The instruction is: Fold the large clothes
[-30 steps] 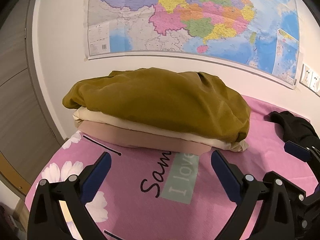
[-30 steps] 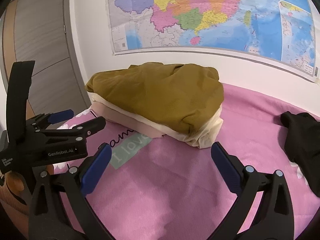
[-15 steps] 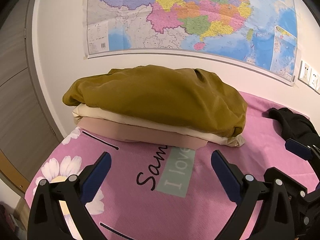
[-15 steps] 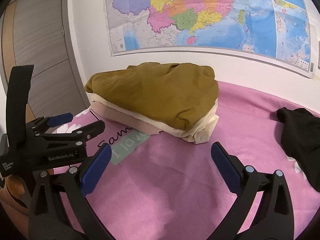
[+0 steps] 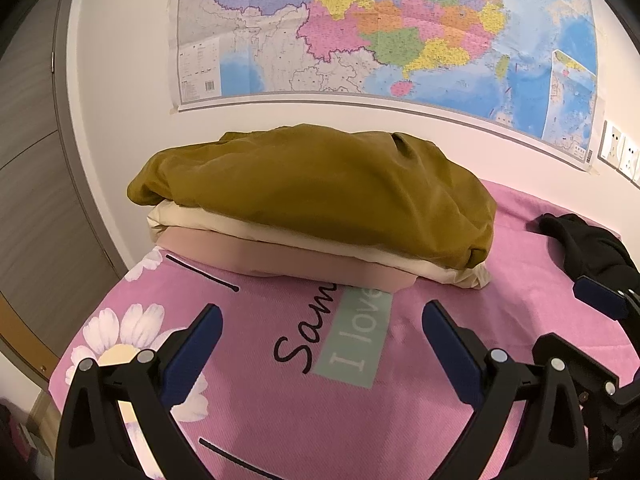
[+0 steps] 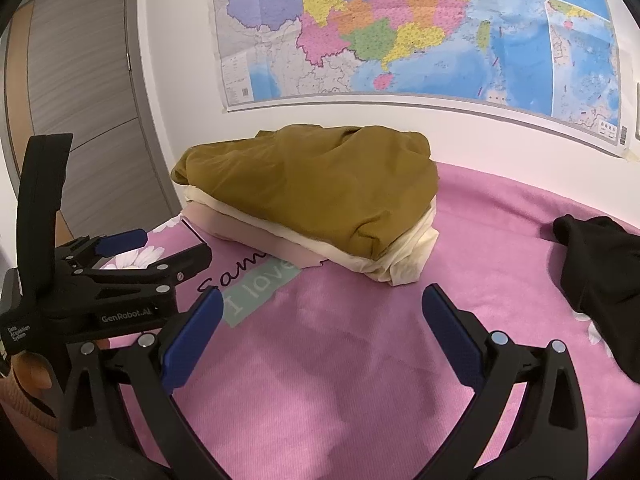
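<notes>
A: Clothes status: folded stack point(image 5: 320, 232) sits at the far left part of the bed point(image 6: 340, 360), up by the wall. Three layers: olive garment point(image 5: 320, 188) on top, cream piece point(image 5: 288, 236) under it, beige-pink piece point(image 5: 288, 258) at the bottom.

B: Stack tidy?

A: Mostly. Olive layer bulges and overhangs the right end. Cream layer pokes out in loose folds at the right corner, clearest in the right wrist view point(image 6: 408, 256).

B: Anything else on the bed?

A: Black garment point(image 6: 600, 264), unfolded, lying to the right, well apart from the stack. Bed cover is pink with white daisies point(image 5: 120, 344) and a grey-green "I love" label point(image 5: 356, 340) just in front of the stack.

B: Tongs?

A: Left tongs point(image 5: 320, 344) released, blue pads spread wide, nothing between them, hovering over the cover short of the stack. Right tongs point(image 6: 322, 332) same: spread wide, empty, above bare pink cover between the stack and the black garment.

B: Do they see each other?

A: Yes. Left unit shows at the left edge of the right wrist view point(image 6: 120, 276), right unit at the right edge of the left wrist view point(image 5: 600, 304). Side by side, near, not touching.

B: Background?

A: Wall map point(image 5: 380, 32) above the stack, grey door point(image 6: 80, 92) left, sockets point(image 5: 620, 152) far right.
</notes>
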### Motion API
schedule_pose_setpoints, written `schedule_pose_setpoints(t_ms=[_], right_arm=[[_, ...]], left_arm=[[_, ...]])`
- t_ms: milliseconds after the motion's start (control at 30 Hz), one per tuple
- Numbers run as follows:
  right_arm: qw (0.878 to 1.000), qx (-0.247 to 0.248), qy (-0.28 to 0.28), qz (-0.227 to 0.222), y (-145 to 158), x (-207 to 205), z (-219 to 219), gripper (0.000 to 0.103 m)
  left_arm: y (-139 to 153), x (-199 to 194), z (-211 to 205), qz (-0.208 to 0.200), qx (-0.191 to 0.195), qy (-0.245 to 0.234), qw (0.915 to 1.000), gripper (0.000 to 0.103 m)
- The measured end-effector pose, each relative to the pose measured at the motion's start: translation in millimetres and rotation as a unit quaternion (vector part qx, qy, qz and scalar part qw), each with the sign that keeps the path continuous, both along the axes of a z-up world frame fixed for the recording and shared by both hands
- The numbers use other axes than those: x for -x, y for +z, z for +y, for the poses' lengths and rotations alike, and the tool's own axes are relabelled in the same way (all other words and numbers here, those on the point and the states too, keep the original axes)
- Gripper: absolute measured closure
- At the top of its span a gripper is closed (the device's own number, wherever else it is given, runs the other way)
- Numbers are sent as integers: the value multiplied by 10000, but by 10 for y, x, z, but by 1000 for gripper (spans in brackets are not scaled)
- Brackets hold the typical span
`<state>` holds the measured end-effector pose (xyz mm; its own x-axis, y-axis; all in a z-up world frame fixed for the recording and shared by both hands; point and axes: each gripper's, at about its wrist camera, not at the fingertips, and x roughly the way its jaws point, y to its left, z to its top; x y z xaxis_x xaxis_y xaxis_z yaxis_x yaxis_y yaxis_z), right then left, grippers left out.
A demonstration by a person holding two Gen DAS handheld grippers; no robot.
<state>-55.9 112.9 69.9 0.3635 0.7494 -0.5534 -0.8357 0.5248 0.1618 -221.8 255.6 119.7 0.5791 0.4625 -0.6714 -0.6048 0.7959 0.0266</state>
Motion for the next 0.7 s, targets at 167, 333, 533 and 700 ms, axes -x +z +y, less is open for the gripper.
schedule_pose_setpoints(t_ms=[167,333,533,700], right_arm=[[10000,-18,7,3,2,9,-1,5],[10000,-8,-14,-19,-1,23,5,5],[10000,7,-14,-24,-3,35,12,5],[10000,15,-17,-32,-10,47,22,5]], left_arm=[[-2,2,-7,2,9,0,10000,7],[-2,10,-12,6,19,-13,10000,7],[-3,15,-46,4,0,-34,10000,7],[-1,28,-47,1,10,-6,10000,7]])
